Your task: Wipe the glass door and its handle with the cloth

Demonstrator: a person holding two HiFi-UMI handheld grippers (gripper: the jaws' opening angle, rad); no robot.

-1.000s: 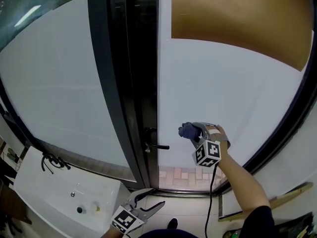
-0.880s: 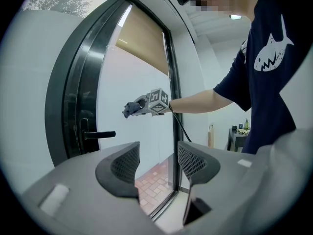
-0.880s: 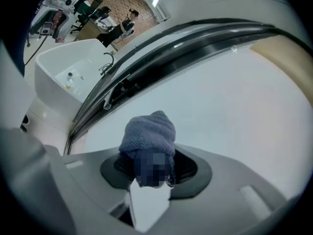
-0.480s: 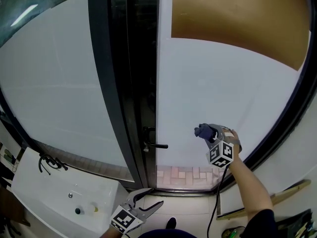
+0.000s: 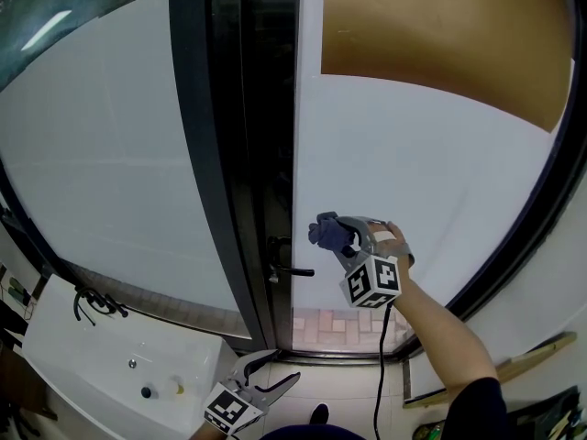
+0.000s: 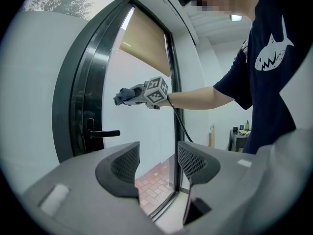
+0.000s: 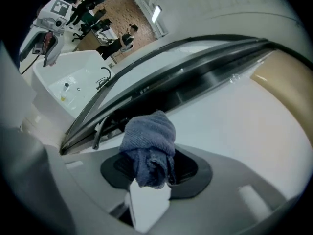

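My right gripper (image 5: 336, 234) is shut on a bunched blue-grey cloth (image 5: 326, 231), pressed against the frosted glass door (image 5: 422, 163) low down, just right of the black handle (image 5: 292, 270). From the right gripper view the cloth (image 7: 149, 146) fills the jaws, with the handle (image 7: 100, 130) just to its left. My left gripper (image 5: 268, 379) hangs low near the floor, open and empty. In the left gripper view I see the handle (image 6: 100, 133) and the right gripper (image 6: 128, 95) against the glass.
A black door frame (image 5: 215, 154) runs up the middle, with a frosted pane (image 5: 101, 136) on its left. A tan blind (image 5: 440, 35) covers the door's upper right. A white sink (image 5: 119, 365) stands at the lower left.
My right gripper with the cloth has swept left across the glass, from the door's right part to beside the handle. The left gripper has stayed put.
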